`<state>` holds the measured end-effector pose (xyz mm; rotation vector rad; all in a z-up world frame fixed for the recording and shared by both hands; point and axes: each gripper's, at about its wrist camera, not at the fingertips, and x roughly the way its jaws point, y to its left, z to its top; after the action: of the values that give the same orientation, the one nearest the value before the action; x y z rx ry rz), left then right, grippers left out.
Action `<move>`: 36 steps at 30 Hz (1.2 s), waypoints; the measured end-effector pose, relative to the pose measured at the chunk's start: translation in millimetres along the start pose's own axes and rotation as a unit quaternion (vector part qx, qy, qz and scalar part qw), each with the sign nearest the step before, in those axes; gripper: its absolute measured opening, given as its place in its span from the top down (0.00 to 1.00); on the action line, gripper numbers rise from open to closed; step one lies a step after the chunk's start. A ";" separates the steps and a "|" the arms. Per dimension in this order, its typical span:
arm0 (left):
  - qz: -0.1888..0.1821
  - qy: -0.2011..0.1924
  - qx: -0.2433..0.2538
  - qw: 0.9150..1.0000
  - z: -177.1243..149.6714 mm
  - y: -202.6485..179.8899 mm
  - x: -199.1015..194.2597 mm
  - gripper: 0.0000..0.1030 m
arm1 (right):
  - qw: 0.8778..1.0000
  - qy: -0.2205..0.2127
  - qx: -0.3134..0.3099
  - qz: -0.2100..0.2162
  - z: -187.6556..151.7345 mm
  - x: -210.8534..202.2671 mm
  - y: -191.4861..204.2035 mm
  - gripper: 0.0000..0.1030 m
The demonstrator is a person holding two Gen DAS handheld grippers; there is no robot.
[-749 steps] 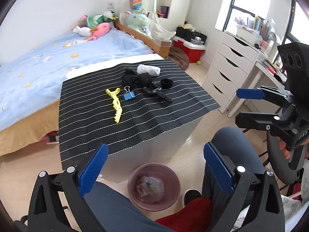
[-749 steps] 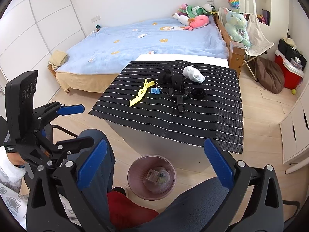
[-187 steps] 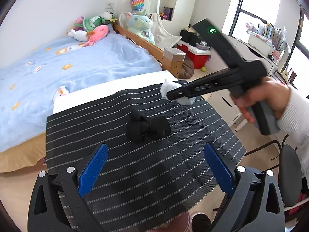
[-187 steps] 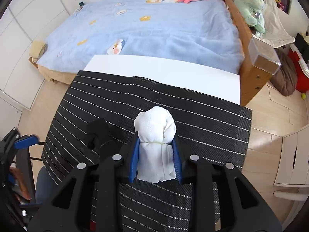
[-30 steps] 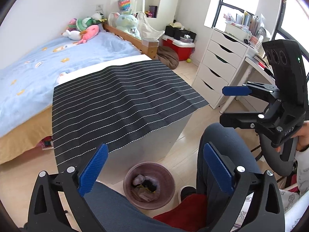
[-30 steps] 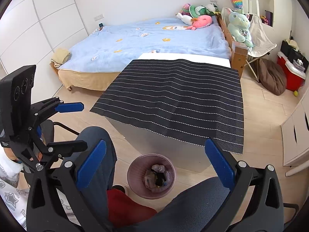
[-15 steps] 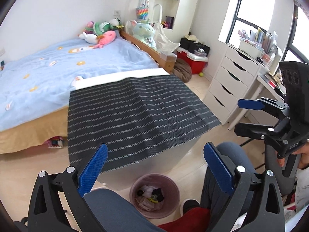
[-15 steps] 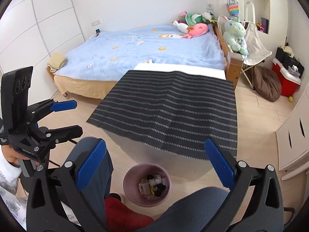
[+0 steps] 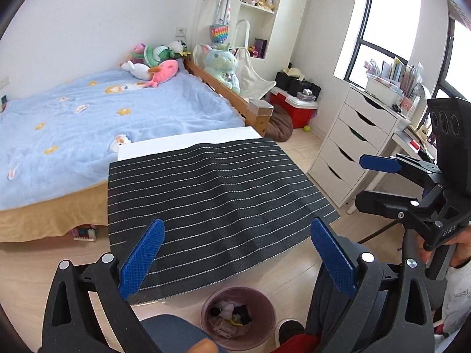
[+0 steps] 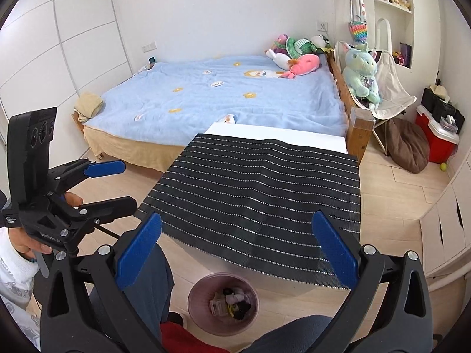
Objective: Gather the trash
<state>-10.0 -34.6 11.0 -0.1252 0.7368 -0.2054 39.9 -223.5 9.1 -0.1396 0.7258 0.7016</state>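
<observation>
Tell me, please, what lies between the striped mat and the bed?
A bare white strip of the table top lies between the striped mat and the bed; both wrist views show it.

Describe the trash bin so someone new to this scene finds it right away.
Find the table covered by the black striped mat at the foot of the blue bed. On the wooden floor below the mat's near edge stands the trash bin: small, round, dusky pink, holding mixed scraps, the only open container there.

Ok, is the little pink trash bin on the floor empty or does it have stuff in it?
Partly filled. The trash bin stands upright, with crumpled white, black and yellow bits visible inside in both views.
</observation>
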 end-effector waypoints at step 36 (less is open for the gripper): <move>0.020 -0.012 -0.003 1.000 5.7 -3.1 2.5 0.06 | 1.000 0.017 0.003 0.008 2.5 12.7 -2.7 0.03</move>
<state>-4.7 -37.9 14.2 -0.1185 0.7152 -0.1639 49.8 -217.9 2.4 -0.1407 0.7619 0.7142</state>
